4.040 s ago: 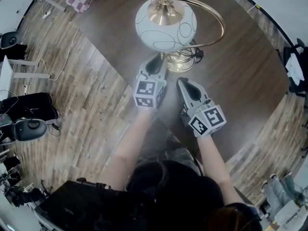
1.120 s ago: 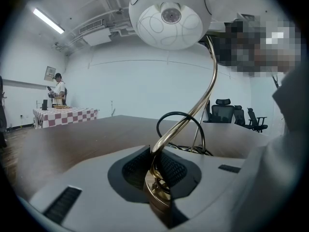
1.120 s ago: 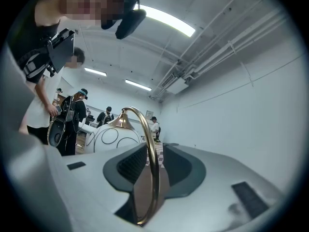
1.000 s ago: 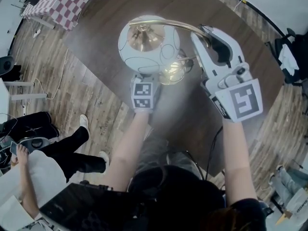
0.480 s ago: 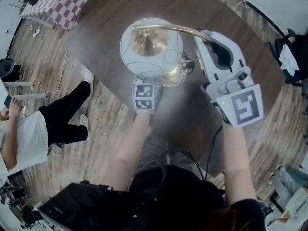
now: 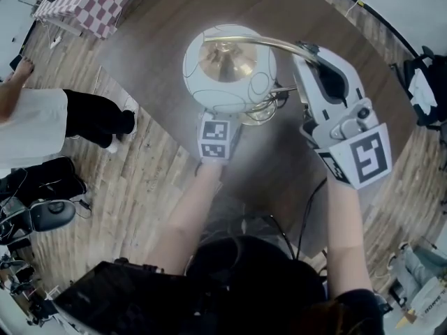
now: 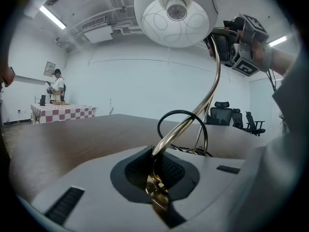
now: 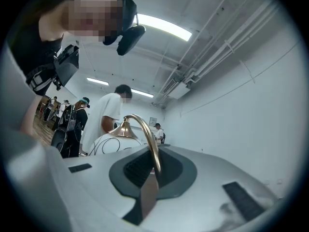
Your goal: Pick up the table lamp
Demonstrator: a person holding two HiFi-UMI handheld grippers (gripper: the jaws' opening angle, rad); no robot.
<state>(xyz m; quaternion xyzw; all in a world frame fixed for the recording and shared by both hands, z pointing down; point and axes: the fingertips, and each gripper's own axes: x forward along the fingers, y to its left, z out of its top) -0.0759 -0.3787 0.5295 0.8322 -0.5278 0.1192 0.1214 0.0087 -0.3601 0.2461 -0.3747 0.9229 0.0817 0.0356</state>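
Left tool (image 7: 156, 193) tip and lamp base (image 6: 264, 112) largely under white shade (image 6: 229, 72).

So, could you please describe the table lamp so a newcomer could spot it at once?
Start at the dark wooden table. The table lamp is toward its near edge, held by the left gripper and right gripper. Only it has a white, line-patterned globe shade hanging from a curved brass arm.

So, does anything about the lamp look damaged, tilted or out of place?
Nothing stands out. The lamp is upright, its white shade whole. The left gripper is shut on its brass base, the right gripper on the arched arm. A black cable loops up behind the base.
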